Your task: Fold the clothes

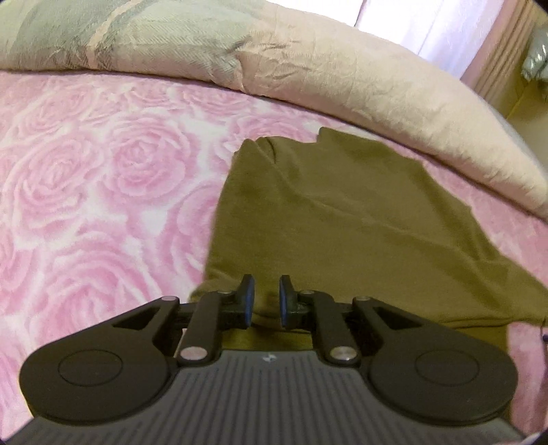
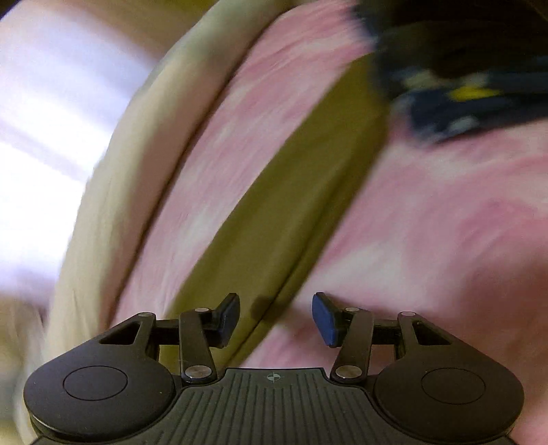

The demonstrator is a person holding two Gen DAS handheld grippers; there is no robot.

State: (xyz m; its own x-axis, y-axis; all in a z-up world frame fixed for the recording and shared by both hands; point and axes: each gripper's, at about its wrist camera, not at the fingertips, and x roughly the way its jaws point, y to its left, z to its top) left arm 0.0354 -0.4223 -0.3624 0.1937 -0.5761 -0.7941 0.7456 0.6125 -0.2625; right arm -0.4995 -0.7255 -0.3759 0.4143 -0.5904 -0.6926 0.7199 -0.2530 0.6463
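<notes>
An olive-green garment (image 1: 342,219) lies flat on the pink rose-patterned bedspread (image 1: 85,171), folded into a long shape with a few creases. My left gripper (image 1: 268,298) hovers over its near end. The blue pads stand a narrow gap apart and the cloth shows behind the gap, not pinched. The right wrist view is heavily blurred by motion. There the garment (image 2: 291,191) runs as a diagonal olive strip away from my right gripper (image 2: 275,316), which is open with nothing between its fingers, above the strip's near edge. A dark blurred shape (image 2: 462,68) with blue and yellow marks covers the strip's far end.
A crumpled beige quilt (image 1: 342,78) lies along the far side of the bed, right behind the garment; it also shows as the beige quilt (image 2: 120,171) in the right wrist view. A bright curtained window (image 1: 411,20) is beyond it. Pink bedspread (image 2: 445,222) stretches to the sides.
</notes>
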